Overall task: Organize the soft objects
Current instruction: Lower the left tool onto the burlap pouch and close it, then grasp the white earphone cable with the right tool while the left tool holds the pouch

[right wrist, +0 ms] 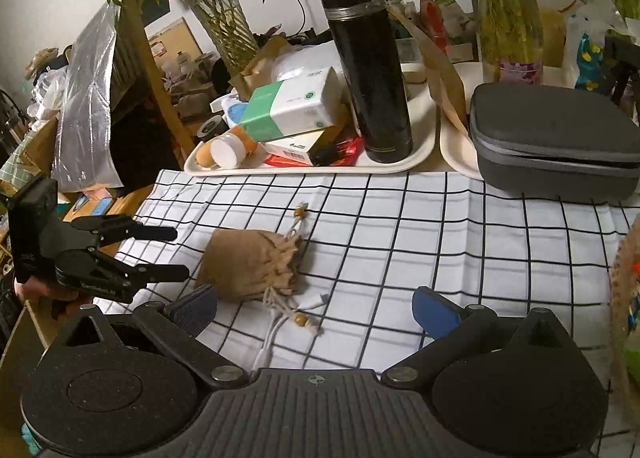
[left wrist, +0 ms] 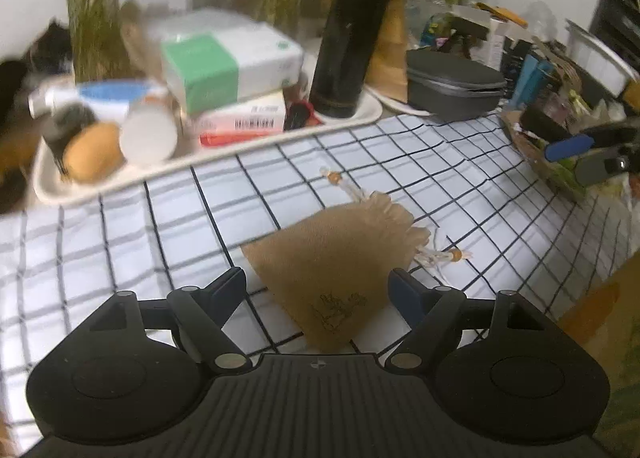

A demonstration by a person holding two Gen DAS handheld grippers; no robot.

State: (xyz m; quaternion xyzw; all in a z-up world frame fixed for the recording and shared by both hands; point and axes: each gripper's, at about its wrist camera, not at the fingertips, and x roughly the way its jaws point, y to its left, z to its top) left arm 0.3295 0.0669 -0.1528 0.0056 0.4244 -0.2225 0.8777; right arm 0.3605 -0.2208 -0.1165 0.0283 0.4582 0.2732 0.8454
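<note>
A tan drawstring pouch (left wrist: 332, 258) lies on the checked bench cloth, straight ahead between the left gripper (left wrist: 318, 286) jaws, spread wide. The right gripper (right wrist: 316, 308), equally open, sits farther off.

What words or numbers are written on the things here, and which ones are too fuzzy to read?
"GenRobot.AI", roughly: small white print on the black left tool.
Green-and-white tissue box: print too small to read.
White box with barcode: digits blurred.
Tan drawstring cloth pouch: a stamped design, not readable.
Nothing else can be read.
</note>
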